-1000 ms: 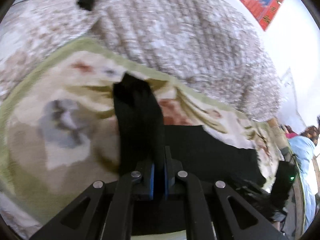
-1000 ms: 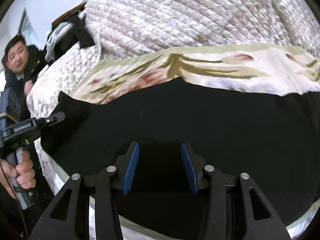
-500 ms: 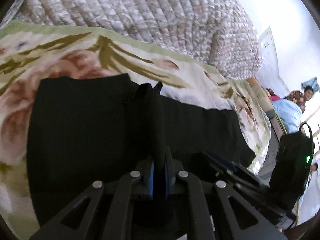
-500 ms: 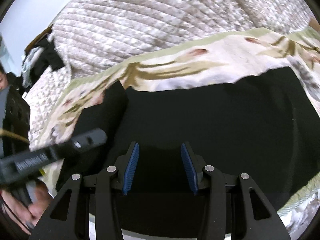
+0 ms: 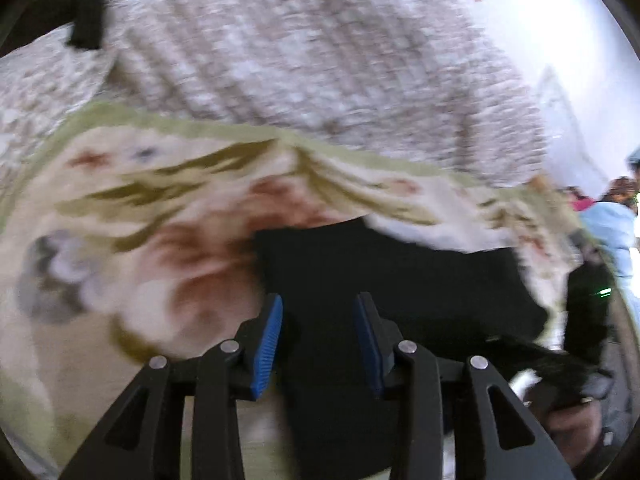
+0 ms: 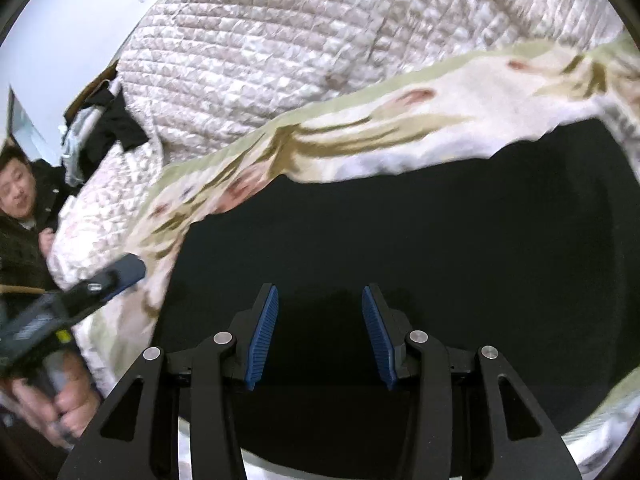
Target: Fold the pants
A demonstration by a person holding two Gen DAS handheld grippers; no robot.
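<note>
The black pants (image 6: 400, 240) lie folded and flat on a floral blanket (image 6: 360, 128) on the bed. In the left wrist view the pants (image 5: 380, 272) show as a dark slab ahead and to the right. My left gripper (image 5: 318, 340) is open and empty, just above the pants' left edge. My right gripper (image 6: 318, 332) is open and empty, low over the middle of the pants. The left gripper also shows in the right wrist view (image 6: 108, 280) at the pants' left side. The left view is motion-blurred.
A quilted white bedspread (image 6: 320, 40) rises behind the blanket. Dark clothes (image 6: 116, 124) lie at the far left of the bed. A person (image 6: 20, 208) stands at the left; other people (image 5: 612, 216) stand at the right. The bed's front edge runs below the pants.
My left gripper carried a pant leg across onto the pants, let go of it and opened, then pulled back left. My right gripper stayed open over the pants.
</note>
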